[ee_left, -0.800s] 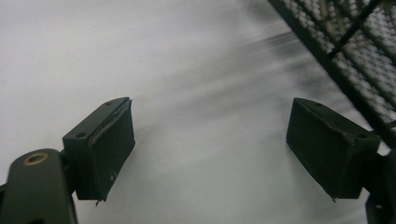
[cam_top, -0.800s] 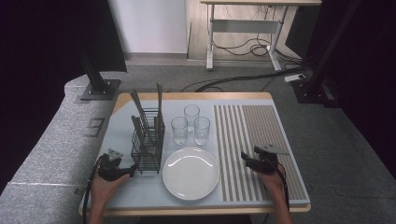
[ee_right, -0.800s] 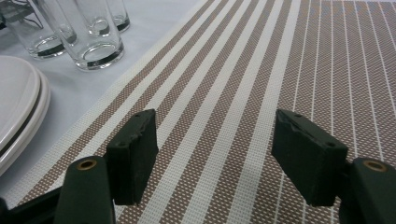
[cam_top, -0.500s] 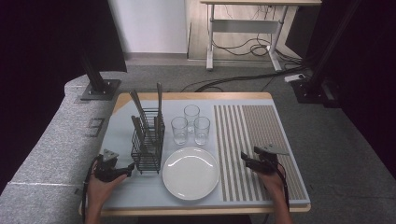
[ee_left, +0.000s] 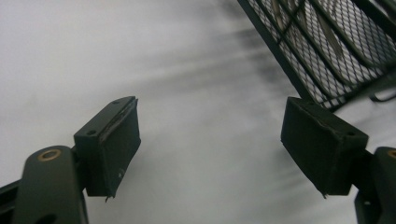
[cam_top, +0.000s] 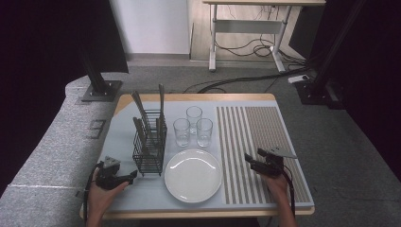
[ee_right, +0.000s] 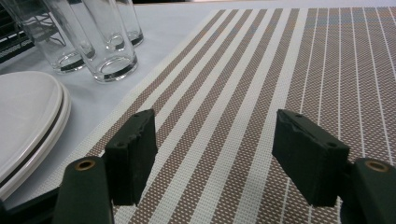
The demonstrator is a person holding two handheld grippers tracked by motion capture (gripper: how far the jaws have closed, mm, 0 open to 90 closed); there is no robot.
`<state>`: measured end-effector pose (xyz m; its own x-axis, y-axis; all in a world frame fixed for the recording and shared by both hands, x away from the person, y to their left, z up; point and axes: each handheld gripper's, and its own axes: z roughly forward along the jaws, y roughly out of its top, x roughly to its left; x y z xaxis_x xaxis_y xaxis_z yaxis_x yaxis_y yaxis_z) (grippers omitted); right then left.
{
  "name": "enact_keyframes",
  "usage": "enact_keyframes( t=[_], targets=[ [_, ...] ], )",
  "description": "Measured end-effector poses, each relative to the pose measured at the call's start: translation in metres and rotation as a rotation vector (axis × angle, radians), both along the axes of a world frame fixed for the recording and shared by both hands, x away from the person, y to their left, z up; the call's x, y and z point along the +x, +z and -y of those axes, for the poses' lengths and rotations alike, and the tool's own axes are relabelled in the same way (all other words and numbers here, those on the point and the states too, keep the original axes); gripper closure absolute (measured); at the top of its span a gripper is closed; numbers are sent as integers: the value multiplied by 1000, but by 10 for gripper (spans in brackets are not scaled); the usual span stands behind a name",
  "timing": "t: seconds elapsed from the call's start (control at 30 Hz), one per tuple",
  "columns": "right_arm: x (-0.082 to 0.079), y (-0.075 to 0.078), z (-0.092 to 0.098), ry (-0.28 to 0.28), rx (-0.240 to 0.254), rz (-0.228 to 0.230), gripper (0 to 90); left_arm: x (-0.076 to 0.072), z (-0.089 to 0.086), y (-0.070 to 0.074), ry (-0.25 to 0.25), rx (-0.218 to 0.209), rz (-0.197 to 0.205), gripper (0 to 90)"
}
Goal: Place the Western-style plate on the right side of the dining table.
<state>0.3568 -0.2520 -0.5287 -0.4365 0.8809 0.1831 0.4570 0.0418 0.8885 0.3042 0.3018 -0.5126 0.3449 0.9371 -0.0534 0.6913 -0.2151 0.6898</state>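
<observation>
At 9 o'clock on the pale blue table (cam_top: 123,198), the left gripper (cam_top: 132,175) rests with jaws wide and empty just beside the black wire-mesh cutlery basket (cam_top: 149,149), which holds upright metal utensils (cam_top: 142,111). At 3 o'clock the right gripper (cam_top: 249,161), equally wide and empty, lies over the woven brown-and-white striped placemat (cam_top: 257,132). Between them sit stacked round white plates (cam_top: 193,176) below three clear glass tumblers (cam_top: 194,125); grey carpet and cables (cam_top: 246,78) surround the table.
</observation>
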Motion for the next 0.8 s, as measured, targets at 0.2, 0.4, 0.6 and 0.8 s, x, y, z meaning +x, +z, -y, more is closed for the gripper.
enact_keyframes(
  t=[0.2,0.4,0.6,0.8],
  targets=[
    [2,0,0,1,0,-21,304,-13,6,0,34,40,-9,199],
    [2,0,1,-1,7,-23,303,-27,24,1,23,38,-4,200],
    [3,-1,-1,1,-9,-29,303,-29,24,7,14,-2,29,204],
    [3,-1,-3,-6,-27,-23,301,-34,28,11,-50,33,26,205]
  ],
)
